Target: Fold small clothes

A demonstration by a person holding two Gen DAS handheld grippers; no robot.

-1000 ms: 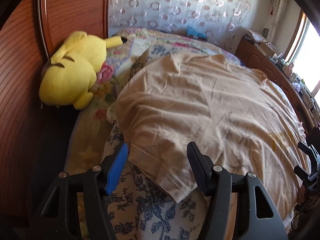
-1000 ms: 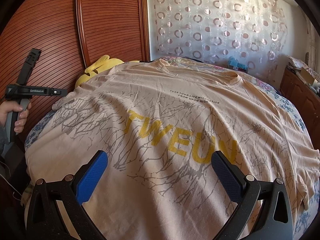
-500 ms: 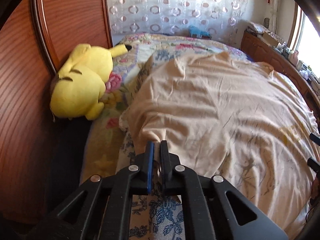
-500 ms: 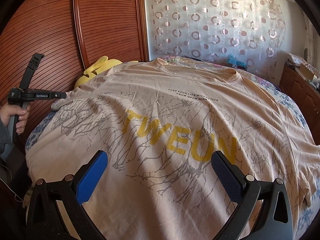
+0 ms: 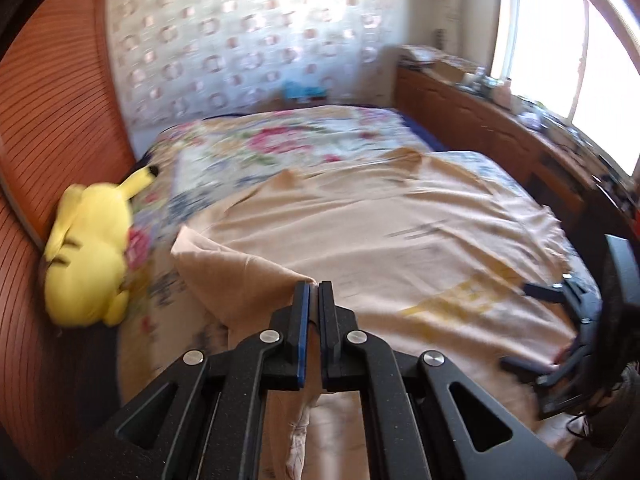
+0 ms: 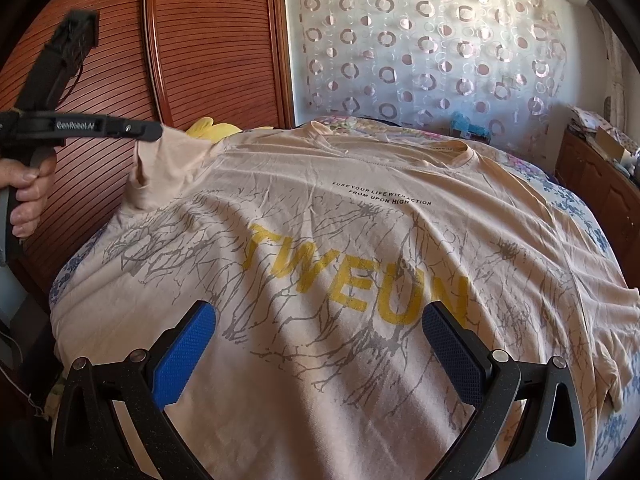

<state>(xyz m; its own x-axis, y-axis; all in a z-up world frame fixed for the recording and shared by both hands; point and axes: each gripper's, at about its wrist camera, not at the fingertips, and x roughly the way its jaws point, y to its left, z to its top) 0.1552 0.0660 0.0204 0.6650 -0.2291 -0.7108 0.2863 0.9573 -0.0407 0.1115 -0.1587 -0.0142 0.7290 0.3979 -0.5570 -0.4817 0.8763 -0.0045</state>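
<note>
Bed (image 5: 280, 148): floral bedspread, filling most of both views; a wooden slatted wall panel (image 6: 216, 40) runs along its left side and a curtain with ring pattern (image 6: 420, 52) hangs behind its far end.
T-shirt (image 6: 340, 240): peach, printed "TWEUN" in yellow with grey branch lines, spread face up across the bed; collar toward the far end, hem nearest the right camera. Its left sleeve (image 6: 168, 172) is lifted off the bedspread.
Wooden cabinet (image 5: 480, 120): along the right side of the bed under the window, its top cluttered with small items too blurred to name.
Yellow plush toy (image 5: 88, 256): lying on the bed against the wall panel, just beside the raised sleeve.
Left gripper (image 5: 313, 292): jaws clenched on the sleeve's edge, holding the cloth up above the shirt body.
Right gripper (image 6: 320, 344): jaws spread wide, above the shirt's lower half, gripping nothing.
Blue object (image 6: 468, 126): small, near the curtain at the far end.
</note>
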